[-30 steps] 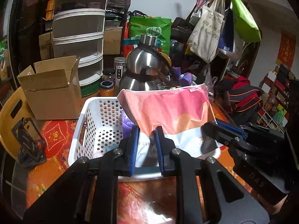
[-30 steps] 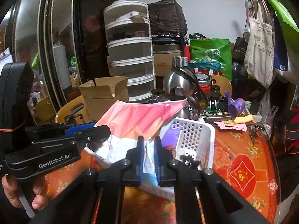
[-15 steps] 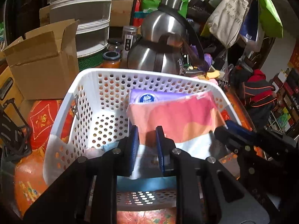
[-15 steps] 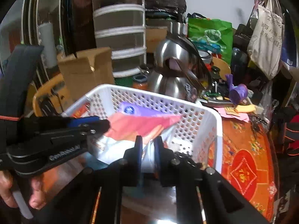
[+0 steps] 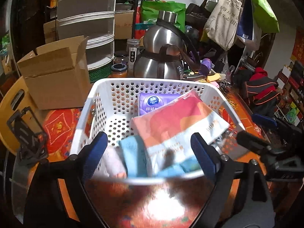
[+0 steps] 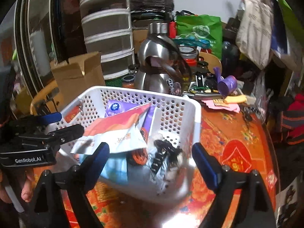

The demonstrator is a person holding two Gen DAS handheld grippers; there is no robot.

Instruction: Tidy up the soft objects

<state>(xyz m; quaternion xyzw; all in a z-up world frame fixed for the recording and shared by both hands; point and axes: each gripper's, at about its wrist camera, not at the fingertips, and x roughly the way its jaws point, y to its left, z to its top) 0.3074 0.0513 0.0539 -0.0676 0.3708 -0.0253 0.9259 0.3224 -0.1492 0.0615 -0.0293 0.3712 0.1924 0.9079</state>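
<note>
A white perforated basket (image 5: 106, 102) (image 6: 176, 114) stands on the red patterned table. A pink, orange and white soft packet (image 5: 176, 125) (image 6: 117, 131) lies inside it, free of both grippers, on top of a purple tissue pack (image 5: 153, 102) (image 6: 115, 108) and a light blue soft item (image 5: 133, 155) (image 6: 115, 167). A black and white object (image 6: 167, 152) lies at the basket's near right. My left gripper (image 5: 150, 155) is open and empty at the basket's near rim. My right gripper (image 6: 150, 159) is open and empty over the near rim. The left gripper also shows in the right wrist view (image 6: 62, 131).
A steel kettle (image 5: 161, 60) stands behind the basket. An open cardboard box (image 5: 55, 76) is at the left with stacked drawers (image 5: 87, 24) behind. Jars (image 5: 119, 64), a purple cup (image 6: 226, 83) and hanging bags (image 5: 224, 19) crowd the back and right.
Both grippers have opened and let go of the soft packet, which has dropped into the basket. Both grippers have pulled back toward the basket's near rim.
</note>
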